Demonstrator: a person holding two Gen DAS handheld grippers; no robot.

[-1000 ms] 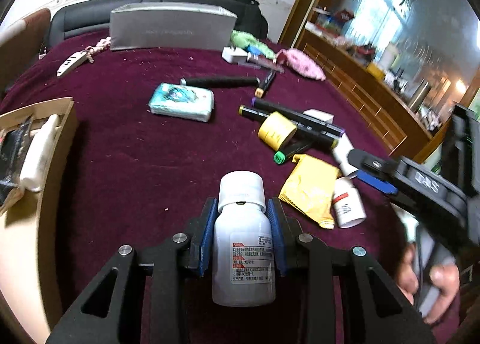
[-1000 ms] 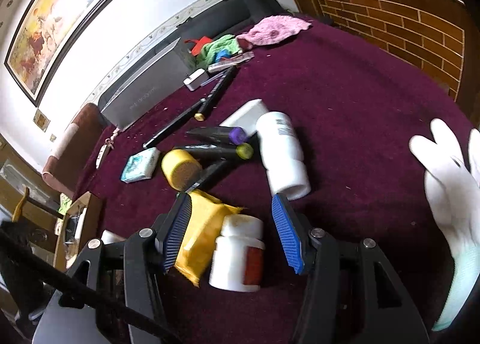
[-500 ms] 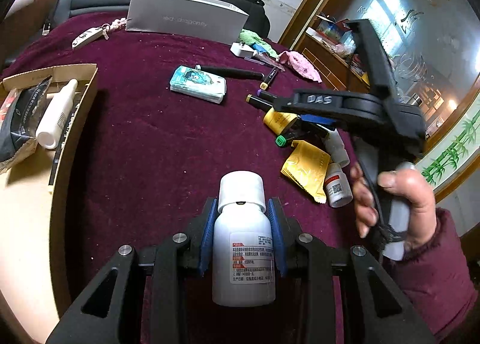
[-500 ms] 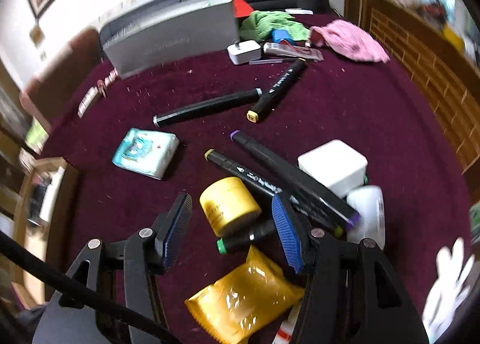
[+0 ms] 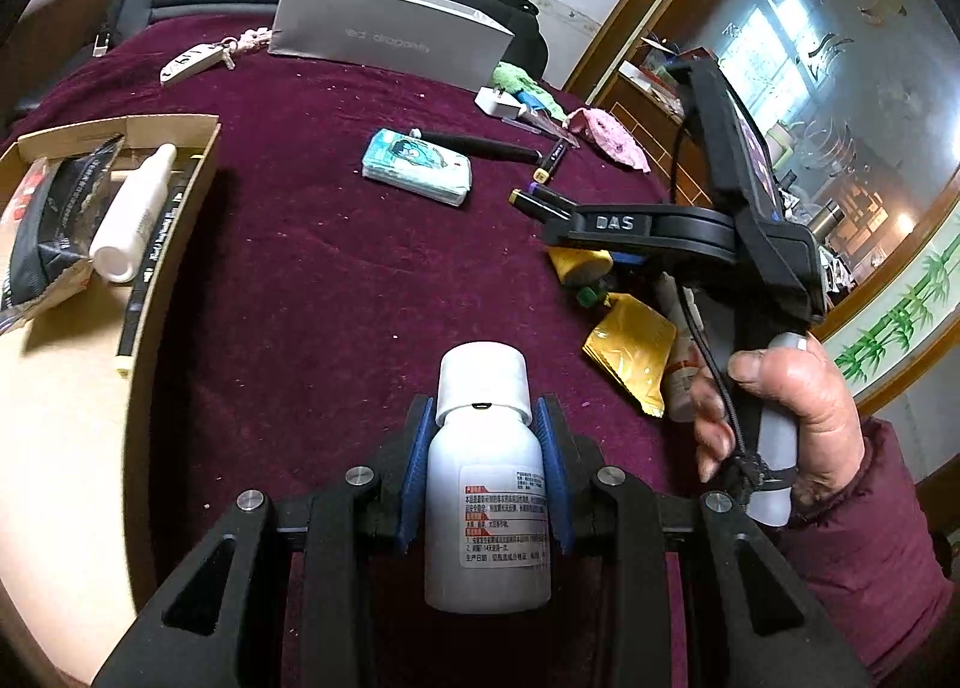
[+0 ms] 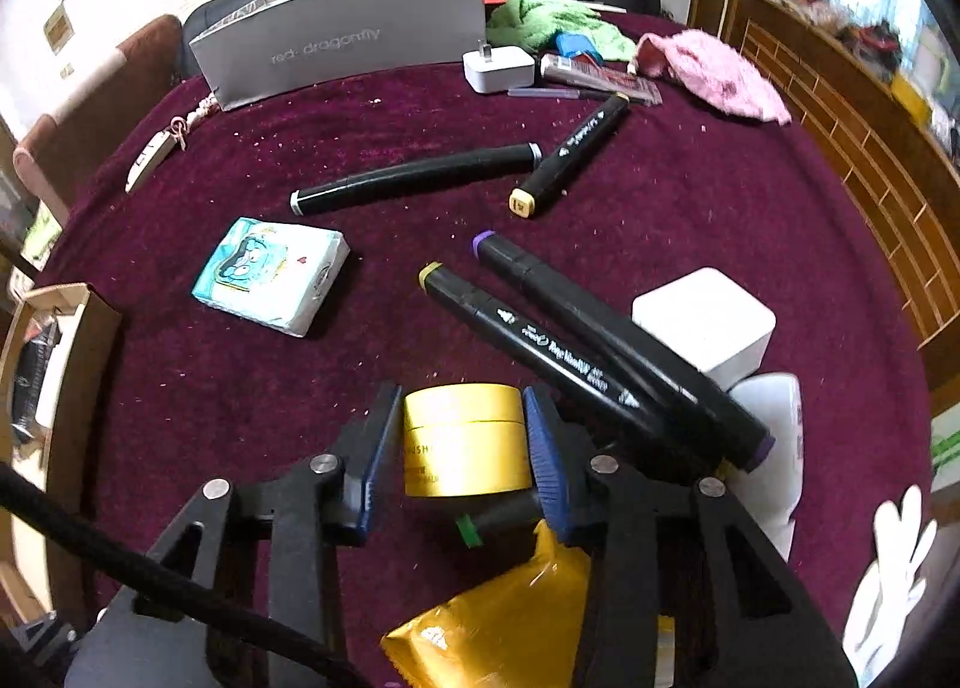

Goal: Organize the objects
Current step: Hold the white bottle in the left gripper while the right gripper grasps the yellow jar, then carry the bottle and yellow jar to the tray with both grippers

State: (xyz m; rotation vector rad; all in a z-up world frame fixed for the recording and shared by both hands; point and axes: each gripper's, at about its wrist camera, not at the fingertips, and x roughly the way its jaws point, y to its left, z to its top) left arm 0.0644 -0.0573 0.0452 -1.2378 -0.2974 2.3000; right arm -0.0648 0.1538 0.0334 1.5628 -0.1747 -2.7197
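I'm pinching the white plastic pill bottle (image 5: 486,484) in my left gripper (image 5: 485,466); my right gripper's (image 6: 462,448) jaws are closing around the squat yellow jar (image 6: 465,439).

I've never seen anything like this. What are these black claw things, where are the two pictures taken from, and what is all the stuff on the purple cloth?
There is no robot here: a person holds a handheld two-finger clamp in each hand, each with a wide-angle camera looking along its fingers.

The left camera's picture shows the left gripper clamped on a white bottle. At its left stands a cardboard box that already holds some things. The person's hand is seen holding the other clamp.

The right camera's picture shows the right gripper closing around a yellow jar, its blue pads right at the jar's sides.

On the purple cloth lie black markers, a tissue pack, a gold packet and a white cube.
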